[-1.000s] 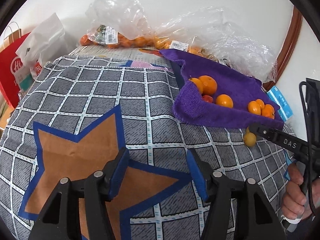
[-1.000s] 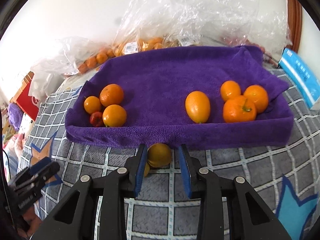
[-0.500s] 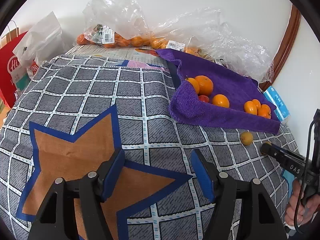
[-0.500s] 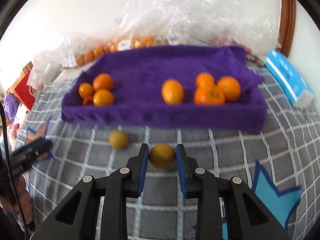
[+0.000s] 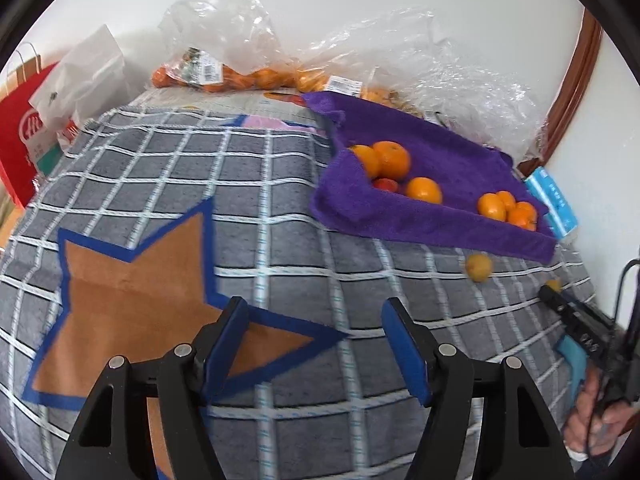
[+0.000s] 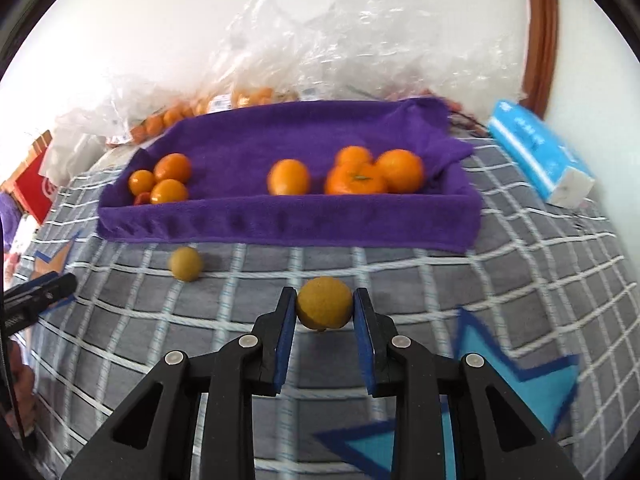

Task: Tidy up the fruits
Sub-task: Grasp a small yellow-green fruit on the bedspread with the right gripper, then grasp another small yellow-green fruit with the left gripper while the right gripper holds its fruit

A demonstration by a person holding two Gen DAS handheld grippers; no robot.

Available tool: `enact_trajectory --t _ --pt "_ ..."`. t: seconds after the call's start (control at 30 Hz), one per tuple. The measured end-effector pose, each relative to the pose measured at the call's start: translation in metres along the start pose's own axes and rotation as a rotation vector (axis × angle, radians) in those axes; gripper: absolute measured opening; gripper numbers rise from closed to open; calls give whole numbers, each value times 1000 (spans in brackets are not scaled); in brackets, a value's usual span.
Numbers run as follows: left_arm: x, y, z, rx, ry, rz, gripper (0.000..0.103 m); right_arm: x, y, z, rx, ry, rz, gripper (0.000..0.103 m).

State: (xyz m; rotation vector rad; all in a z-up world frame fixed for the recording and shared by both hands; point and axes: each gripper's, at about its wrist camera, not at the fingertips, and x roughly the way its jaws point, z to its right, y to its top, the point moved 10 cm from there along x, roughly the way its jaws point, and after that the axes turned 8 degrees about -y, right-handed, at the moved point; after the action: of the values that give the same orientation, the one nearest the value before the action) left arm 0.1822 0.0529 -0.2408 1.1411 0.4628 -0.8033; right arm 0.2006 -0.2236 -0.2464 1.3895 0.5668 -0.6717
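Observation:
My right gripper (image 6: pixel 325 308) is shut on a small yellow-brown fruit (image 6: pixel 324 307) and holds it above the checked blanket, in front of the purple towel tray (image 6: pixel 288 220). The tray holds several oranges: a group at its left (image 6: pixel 168 178), one in the middle (image 6: pixel 289 177) and a group at its right (image 6: pixel 376 174). A second yellow-brown fruit (image 6: pixel 185 264) lies on the blanket before the tray's left front; it also shows in the left wrist view (image 5: pixel 479 267). My left gripper (image 5: pixel 314 344) is open and empty over the orange star patch (image 5: pixel 132 280).
Clear plastic bags of oranges (image 5: pixel 224 72) lie along the wall behind the tray. A blue tissue pack (image 6: pixel 536 156) sits right of the tray. A red paper bag (image 5: pixel 24 132) and a white bag (image 5: pixel 84 84) stand at the far left. A wooden frame (image 6: pixel 540 28) rises at the right.
My right gripper has closed on the yellow-brown fruit and pulled back from the tray's front, lifting it. The second fruit came into view on the blanket. The left gripper drew back a little.

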Motion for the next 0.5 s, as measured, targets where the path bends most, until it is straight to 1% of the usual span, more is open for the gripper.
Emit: enact_trajectory --t 0.07,0.13,0.17,0.2,0.27,0.33,0.43,0.5 --pt "4 0 18 30 -18 -6 66 2 -4 12 3 -23 -10 28" --pt "8 1 34 77 -12 -11 66 2 -6 24 7 -51 -2 29" --pt "10 2 42 100 -10 -13 63 0 -7 28 11 -52 4 29" --pt "12 2 51 116 -17 -15 63 -2 -6 30 15 -51 11 29" --pt "18 4 67 122 -46 -24 63 -3 -7 36 23 -52 19 29" --pt "27 6 81 126 -76 -39 62 -1 -8 39 39 -32 12 29" --pt "41 7 99 160 -77 -55 52 4 -7 38 49 4 -5 29" --pt "51 6 108 179 -84 -73 49 4 -7 36 44 10 -4 29"
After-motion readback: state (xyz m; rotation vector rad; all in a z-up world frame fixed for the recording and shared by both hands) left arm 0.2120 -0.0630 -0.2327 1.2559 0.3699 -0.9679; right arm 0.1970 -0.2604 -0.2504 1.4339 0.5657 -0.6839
